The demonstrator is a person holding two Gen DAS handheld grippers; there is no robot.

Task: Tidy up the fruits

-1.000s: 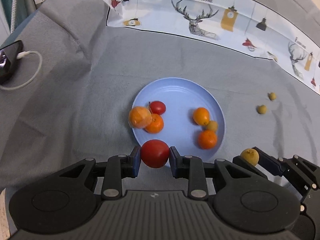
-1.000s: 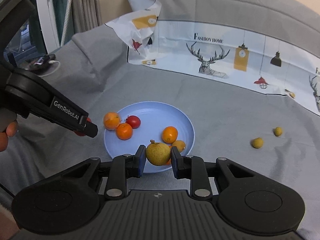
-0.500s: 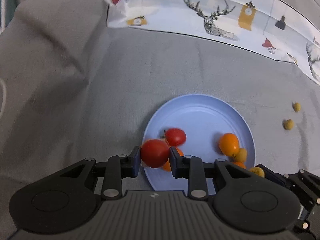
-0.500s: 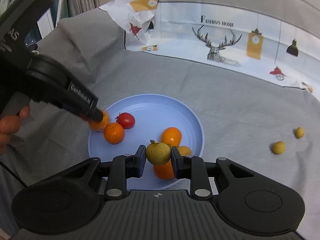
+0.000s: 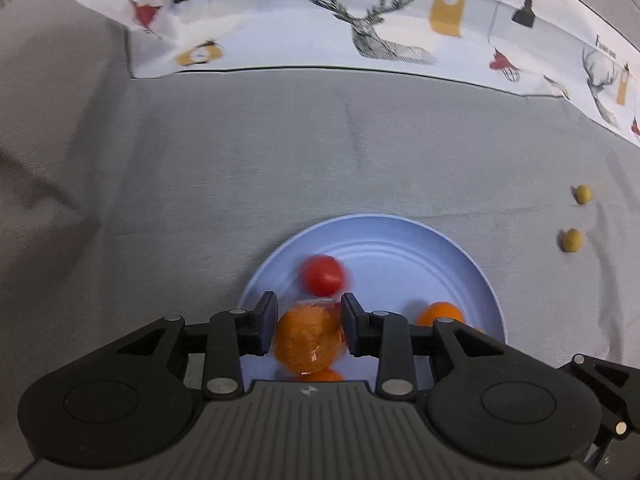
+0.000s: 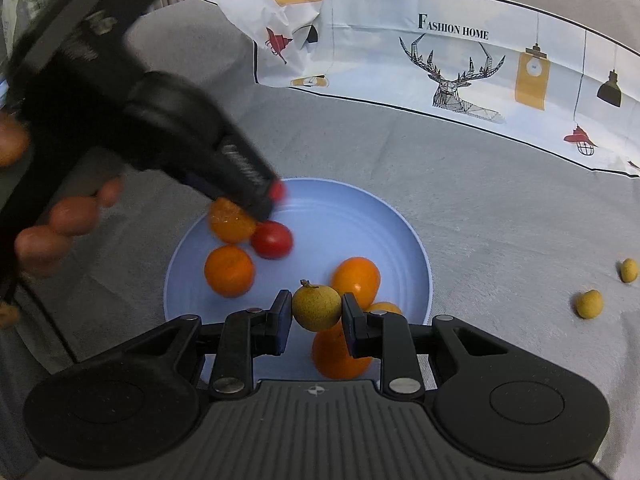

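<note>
A second ago the left gripper [image 5: 308,312] was clamped on a red tomato [image 5: 322,276] near the edge of the blue plate [image 5: 400,248]. Since then it came forward and lower over the plate. Its jaws have just been opening, and the tomato is not between them any more. The tomato shows blurred just beyond the fingertips, over the plate floor; I cannot tell if it already rests there. Between the parted jaws, lower down, I see an orange fruit in clear wrap [image 5: 306,338], and the pads do not press it.

The right gripper [image 6: 316,308] has also come down nearer to the plate. It is closed, as before, on a small yellow-green fruit [image 6: 316,307] with a short stem, round and finely speckled. It holds the fruit above the near part of the plate.

On the plate lie a second tomato [image 6: 272,240] beside the wrapped fruit, and three plain oranges [image 6: 229,270]. One of these is on the left and two are together on the right.

Two small yellow fruits [image 5: 572,240] lie on the grey cloth [image 5: 240,160], well apart from the plate on its right side.
</note>
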